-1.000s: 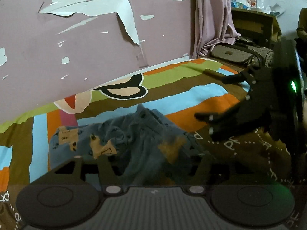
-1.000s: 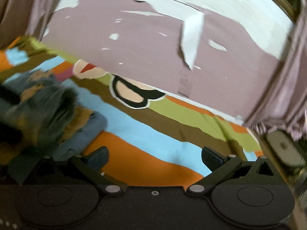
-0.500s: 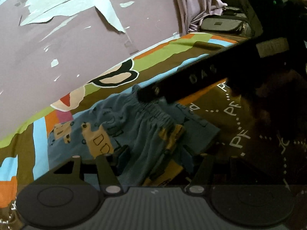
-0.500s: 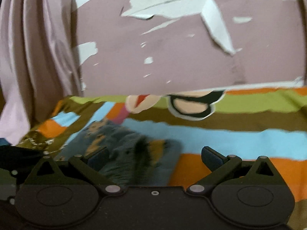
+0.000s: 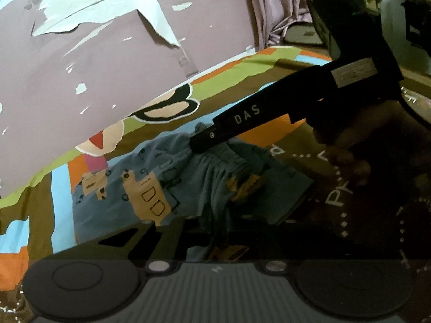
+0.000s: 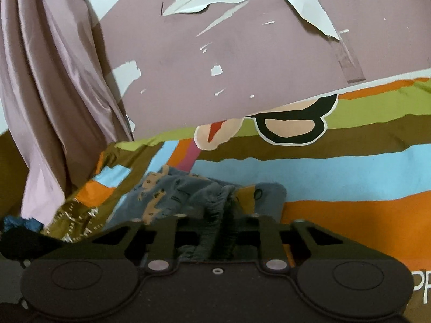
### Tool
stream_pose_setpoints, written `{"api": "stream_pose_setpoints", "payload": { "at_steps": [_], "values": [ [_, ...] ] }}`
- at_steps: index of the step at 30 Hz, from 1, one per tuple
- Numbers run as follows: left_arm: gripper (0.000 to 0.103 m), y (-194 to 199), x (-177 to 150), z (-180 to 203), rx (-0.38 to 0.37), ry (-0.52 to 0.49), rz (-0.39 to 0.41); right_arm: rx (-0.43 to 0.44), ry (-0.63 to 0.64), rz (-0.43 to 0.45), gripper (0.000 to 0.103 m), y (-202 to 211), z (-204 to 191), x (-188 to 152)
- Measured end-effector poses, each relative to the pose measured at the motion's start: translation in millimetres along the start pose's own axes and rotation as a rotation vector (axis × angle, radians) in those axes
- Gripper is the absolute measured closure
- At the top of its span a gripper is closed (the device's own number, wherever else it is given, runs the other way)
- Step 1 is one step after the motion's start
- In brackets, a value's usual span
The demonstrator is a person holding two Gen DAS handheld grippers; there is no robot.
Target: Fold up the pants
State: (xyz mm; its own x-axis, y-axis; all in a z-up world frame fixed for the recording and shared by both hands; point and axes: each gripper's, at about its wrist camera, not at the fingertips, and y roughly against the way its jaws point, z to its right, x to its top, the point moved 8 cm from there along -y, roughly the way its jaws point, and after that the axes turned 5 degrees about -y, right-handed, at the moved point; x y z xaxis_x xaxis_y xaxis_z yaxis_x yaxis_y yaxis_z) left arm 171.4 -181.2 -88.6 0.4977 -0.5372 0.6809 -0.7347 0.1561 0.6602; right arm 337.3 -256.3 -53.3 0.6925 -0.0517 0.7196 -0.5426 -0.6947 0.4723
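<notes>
The blue pants (image 5: 150,185) with tan and yellow prints lie bunched on the striped bedspread (image 5: 62,204). In the left wrist view my left gripper (image 5: 212,231) is shut on a fold of the pants near the waistband. The right gripper's black body (image 5: 256,121) crosses above the pants from the right. In the right wrist view my right gripper (image 6: 219,231) is shut on the gathered waistband of the pants (image 6: 194,191).
A mauve wall with peeling paint (image 5: 107,53) runs along the far side of the bed. A pink curtain (image 6: 45,94) hangs at the left in the right wrist view. Furniture (image 5: 304,31) stands beyond the bed's far right end.
The right gripper swung left over the pants and closed on the waistband. The left gripper, open half a second ago, closed on the cloth. The pants spread flatter on the bed.
</notes>
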Motion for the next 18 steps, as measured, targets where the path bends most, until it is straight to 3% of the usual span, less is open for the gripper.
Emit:
{"api": "stream_pose_setpoints", "payload": {
  "at_steps": [7, 10, 18],
  "values": [
    [0.096, 19, 15, -10, -0.071, 0.101, 0.081, -0.008, 0.001, 0.042, 0.090, 22, -6, 17],
    [0.096, 23, 17, -8, -0.097, 0.097, 0.101, -0.031, 0.006, 0.039, 0.090, 30, -4, 19],
    [0.094, 12, 8, 6, -0.146, 0.061, 0.061, -0.096, 0.019, -0.020, 0.090, 33, 2, 9]
  ]
}}
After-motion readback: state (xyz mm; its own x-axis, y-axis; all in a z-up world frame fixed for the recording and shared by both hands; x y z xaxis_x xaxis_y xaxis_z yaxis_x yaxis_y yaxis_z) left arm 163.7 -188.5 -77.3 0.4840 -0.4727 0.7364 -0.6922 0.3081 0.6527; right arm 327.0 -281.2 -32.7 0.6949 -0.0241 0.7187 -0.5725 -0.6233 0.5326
